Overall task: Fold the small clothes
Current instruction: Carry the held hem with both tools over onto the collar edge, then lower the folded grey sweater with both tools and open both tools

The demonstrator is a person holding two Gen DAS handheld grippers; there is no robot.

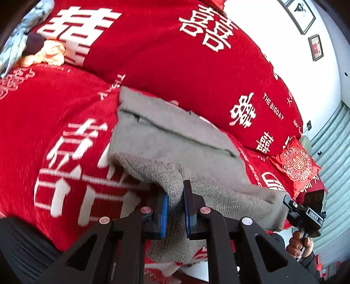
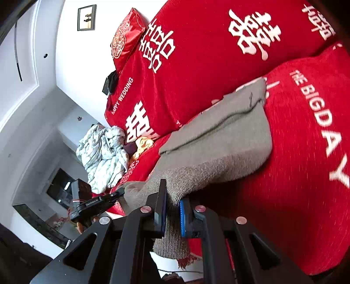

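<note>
A grey knitted garment (image 1: pixel 175 139) lies on a red sofa cover with white characters (image 1: pixel 65 131). Its near edge is lifted off the seat. My left gripper (image 1: pixel 175 209) is shut on one near corner of the grey knit, which bunches between the blue pads. In the right wrist view the same grey garment (image 2: pixel 218 135) stretches away over the seat, and my right gripper (image 2: pixel 171 216) is shut on its other near corner. The right gripper (image 1: pixel 306 214) shows at the left wrist view's right edge, held by a hand. The left gripper (image 2: pixel 94 203) shows at lower left of the right wrist view.
A heap of pale patterned clothes (image 2: pixel 102 153) with a yellow piece (image 2: pixel 142 144) lies further along the sofa. A small red embroidered cushion (image 1: pixel 295 163) sits at the other end. Big red back cushions (image 1: pixel 175 54) stand behind the garment. Framed pictures (image 1: pixel 304 15) hang on the white wall.
</note>
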